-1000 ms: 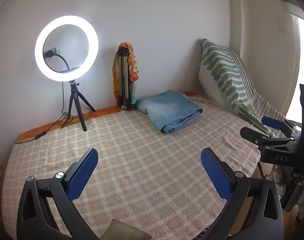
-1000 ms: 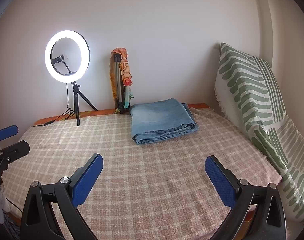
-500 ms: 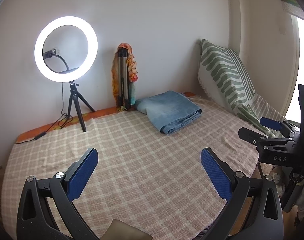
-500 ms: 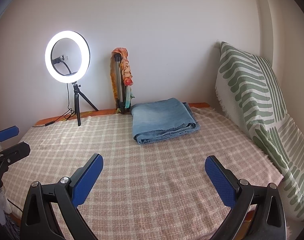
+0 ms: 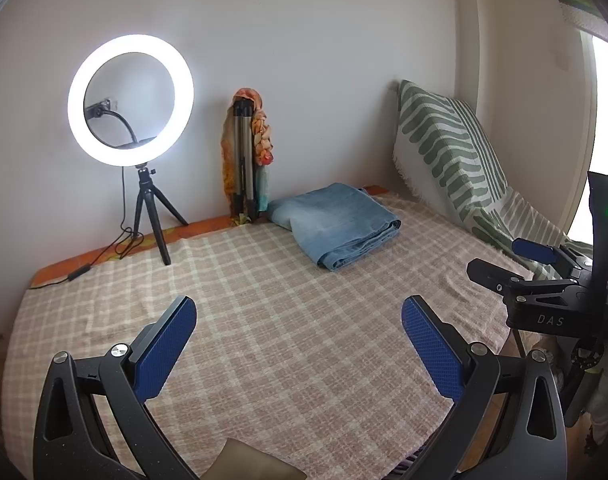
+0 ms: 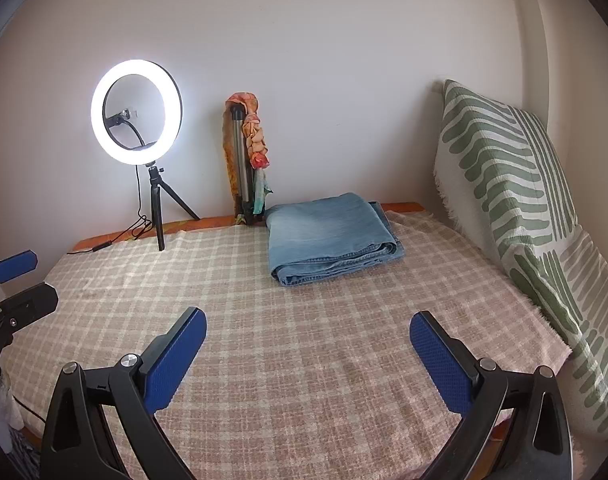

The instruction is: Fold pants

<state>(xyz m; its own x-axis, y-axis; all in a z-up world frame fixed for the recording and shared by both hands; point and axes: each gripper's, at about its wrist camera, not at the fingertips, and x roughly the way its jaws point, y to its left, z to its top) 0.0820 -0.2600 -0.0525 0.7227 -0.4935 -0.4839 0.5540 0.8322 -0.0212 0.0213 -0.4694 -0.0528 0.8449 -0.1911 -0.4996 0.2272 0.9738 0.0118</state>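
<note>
I am holding the left gripper spread wide and empty above the checked bedspread. The right gripper is gaping likewise, gripping nothing. The folded blue pants are lying at twelve o'clock, well apart from both, near the wall, just beside a folded tripod. A ring light is glowing at ten o'clock.

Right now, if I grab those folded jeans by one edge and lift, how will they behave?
The jeans are soft stacked denim layers, so they would probably sag and unfold. Several thick layers suggest some weight for their size. Pushed on the checked blanket, they would likely drag and bunch rather than slide.
</note>
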